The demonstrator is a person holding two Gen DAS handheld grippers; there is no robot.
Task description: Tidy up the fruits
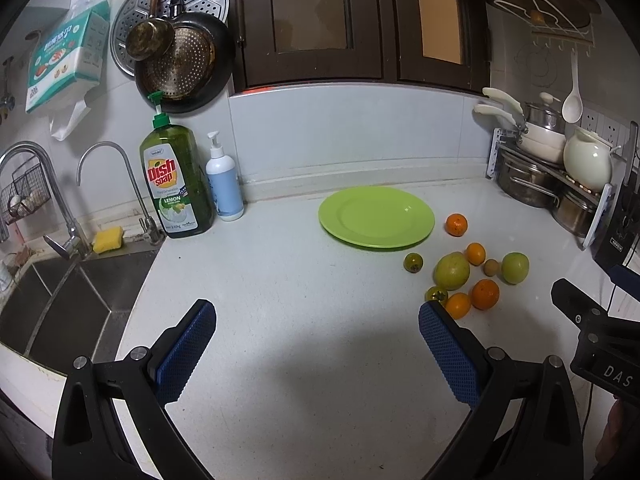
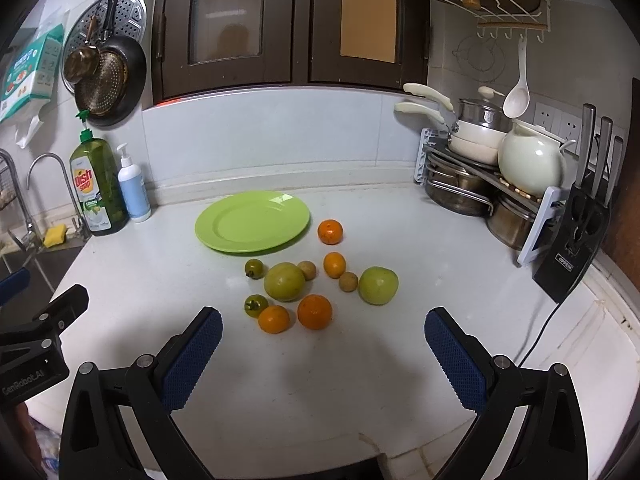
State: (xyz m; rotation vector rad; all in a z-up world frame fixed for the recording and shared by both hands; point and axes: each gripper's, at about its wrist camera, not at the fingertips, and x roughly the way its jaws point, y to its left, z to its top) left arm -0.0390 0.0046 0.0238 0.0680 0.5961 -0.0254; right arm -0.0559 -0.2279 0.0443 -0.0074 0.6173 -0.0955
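The white desk [image 2: 360, 380] carries a green plate [image 2: 253, 221], bare, toward the back wall. Just beside and in front of it lies the fruit: two big green ones [image 2: 285, 281], four oranges [image 2: 315, 311], smaller green tomatoes [image 2: 256, 305]. Only the left wrist view shows the sink [image 1: 60, 300] at the desk's left end; only the right shows the knife block [image 2: 572, 240]. The left tongs [image 1: 318, 332] and the right tongs [image 2: 323, 338] both gape wide, holding and touching nothing.
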